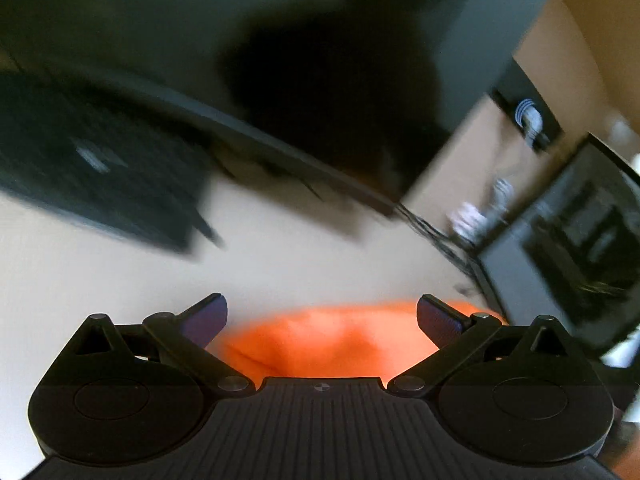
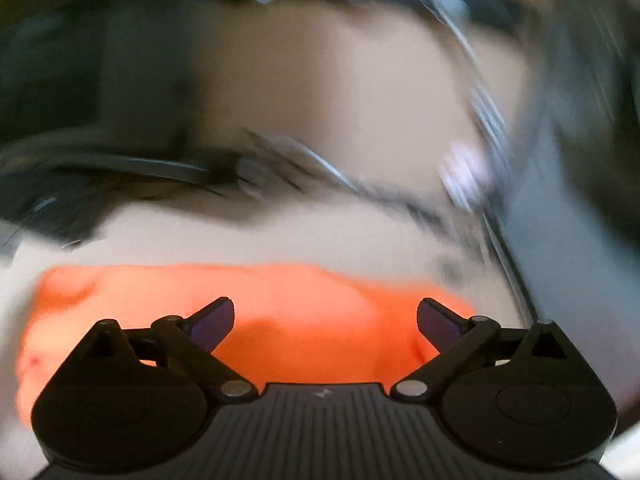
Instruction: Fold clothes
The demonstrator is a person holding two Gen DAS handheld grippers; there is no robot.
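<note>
**Both grippers open and empty over orange garment; views blurred**

The left gripper [image 1: 322, 316] has its jaws spread wide and holds nothing. The right gripper [image 2: 325, 318] is likewise wide open and empty. The orange garment [image 2: 256, 312] lies bunched on the pale tabletop [image 1: 280, 256], directly below and ahead of both tools; whether any fingertip touches the cloth cannot be told.

Risks, as judged: the cloth is heaped, so a closing pinch could catch several layers or a mid-fold instead of an edge, giving a crooked fold. No hem or corner is identifiable through the blur, so grasp placement is uncertain. Cables [image 1: 436, 236] lie near the garment's far side and could snag a dragged cloth.

Surface: smooth, light-coloured, apparently flat. Surroundings: a large dark monitor [image 1: 280, 60] behind, a dark keyboard-like item [image 1: 96, 184] to one side, tan wall [image 2: 340, 92] beyond. Detail otherwise unreadable.
</note>
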